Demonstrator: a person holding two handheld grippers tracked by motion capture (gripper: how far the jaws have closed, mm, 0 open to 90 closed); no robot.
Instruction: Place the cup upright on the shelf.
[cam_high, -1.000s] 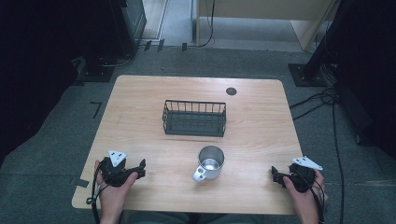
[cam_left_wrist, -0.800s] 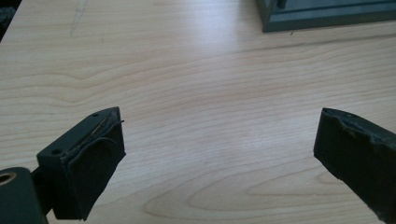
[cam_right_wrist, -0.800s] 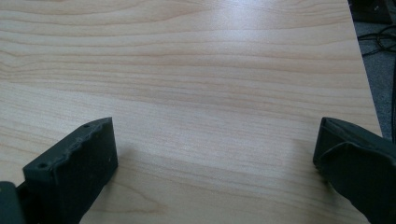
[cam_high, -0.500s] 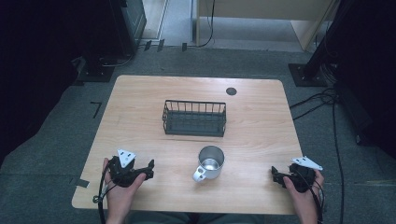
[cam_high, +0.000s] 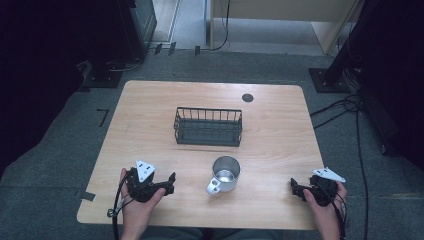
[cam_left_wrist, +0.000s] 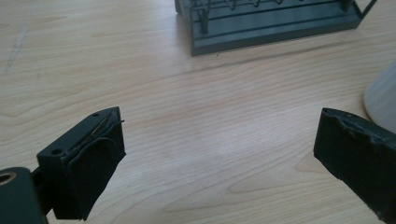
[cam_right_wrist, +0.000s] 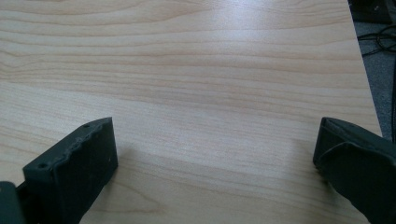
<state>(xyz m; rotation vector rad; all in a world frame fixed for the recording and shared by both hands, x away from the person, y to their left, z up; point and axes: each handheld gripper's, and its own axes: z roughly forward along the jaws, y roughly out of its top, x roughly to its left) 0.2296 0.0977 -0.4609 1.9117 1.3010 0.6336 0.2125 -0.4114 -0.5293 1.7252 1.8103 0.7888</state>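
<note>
Since prev frame my left claw edges right toward mug, jaws wide, prob. to grab it; right claw, also spread, idles right of mug.

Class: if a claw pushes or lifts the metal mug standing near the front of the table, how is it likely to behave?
The mug looks like thin shiny metal, so probably stiff, light and somewhat slippery. It stands upright on a flat base, so a low push would likely slide it. Its side handle may make it swing when lifted.
</note>
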